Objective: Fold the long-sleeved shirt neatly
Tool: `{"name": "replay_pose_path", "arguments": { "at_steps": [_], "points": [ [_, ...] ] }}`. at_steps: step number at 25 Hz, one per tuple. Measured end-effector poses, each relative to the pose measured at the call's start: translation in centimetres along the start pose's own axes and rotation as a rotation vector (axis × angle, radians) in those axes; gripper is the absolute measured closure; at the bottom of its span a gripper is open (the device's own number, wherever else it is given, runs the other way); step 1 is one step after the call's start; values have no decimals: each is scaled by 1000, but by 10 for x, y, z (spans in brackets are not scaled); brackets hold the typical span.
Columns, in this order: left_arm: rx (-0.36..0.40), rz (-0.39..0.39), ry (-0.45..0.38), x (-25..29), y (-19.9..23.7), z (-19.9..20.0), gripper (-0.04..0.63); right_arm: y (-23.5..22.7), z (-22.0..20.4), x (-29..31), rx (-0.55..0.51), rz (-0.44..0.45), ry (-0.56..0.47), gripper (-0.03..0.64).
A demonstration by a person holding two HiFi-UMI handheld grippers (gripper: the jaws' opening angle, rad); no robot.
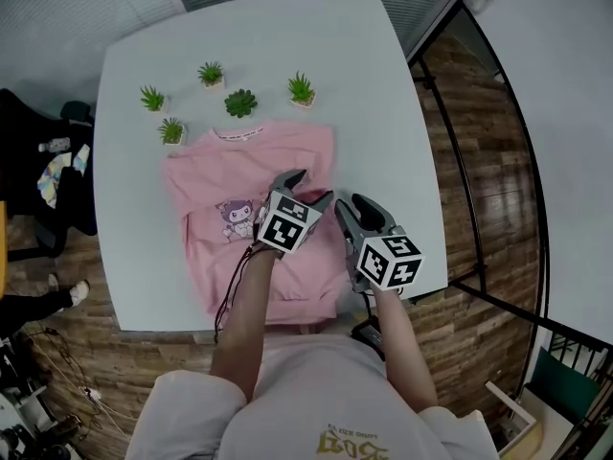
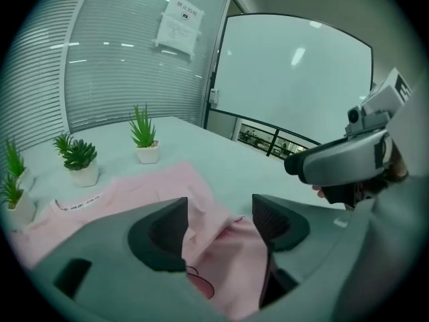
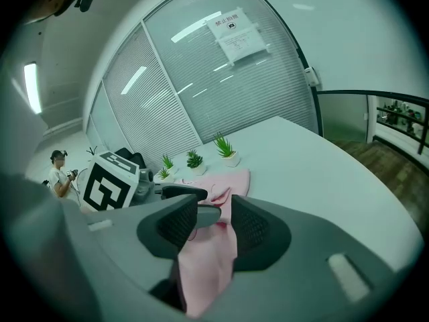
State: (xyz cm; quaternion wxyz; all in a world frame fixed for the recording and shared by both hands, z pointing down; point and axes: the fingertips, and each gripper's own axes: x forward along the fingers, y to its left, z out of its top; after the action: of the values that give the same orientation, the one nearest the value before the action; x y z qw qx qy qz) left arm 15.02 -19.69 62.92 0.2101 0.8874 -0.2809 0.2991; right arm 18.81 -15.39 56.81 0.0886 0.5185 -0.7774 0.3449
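A pink long-sleeved shirt (image 1: 230,175) with a cartoon print lies spread on the white table (image 1: 383,84), collar toward the far side. My left gripper (image 1: 306,188) hovers over the shirt's right half with its jaws apart. In the left gripper view (image 2: 220,230) a raised fold of pink cloth (image 2: 221,247) lies between and below the jaws, and neither pad presses on it. Just to the right, my right gripper (image 1: 354,209) is shut on the shirt. In the right gripper view (image 3: 214,223) a strip of the cloth (image 3: 208,260) runs between its pads.
Several small potted plants (image 1: 240,103) stand in a cluster beyond the collar. The table's near edge runs just under the shirt hem. A dark chair with clutter (image 1: 38,180) sits to the left. A railing (image 1: 460,161) and wooden floor lie to the right.
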Motion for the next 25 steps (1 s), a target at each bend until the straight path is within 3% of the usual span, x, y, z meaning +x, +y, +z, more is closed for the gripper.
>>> {"name": "replay_pose_path", "arguments": {
  "at_steps": [5, 18, 25],
  "points": [
    [-27, 7, -62, -48, 11, 8, 281, 11, -7, -9, -8, -25, -5, 454],
    [-21, 27, -168, -161, 41, -16, 273, 62, -18, -27, -24, -118, -101, 443],
    [-53, 102, -179, -195, 38, -37, 273, 77, -28, -47, -35, -96, -120, 443]
  ]
}}
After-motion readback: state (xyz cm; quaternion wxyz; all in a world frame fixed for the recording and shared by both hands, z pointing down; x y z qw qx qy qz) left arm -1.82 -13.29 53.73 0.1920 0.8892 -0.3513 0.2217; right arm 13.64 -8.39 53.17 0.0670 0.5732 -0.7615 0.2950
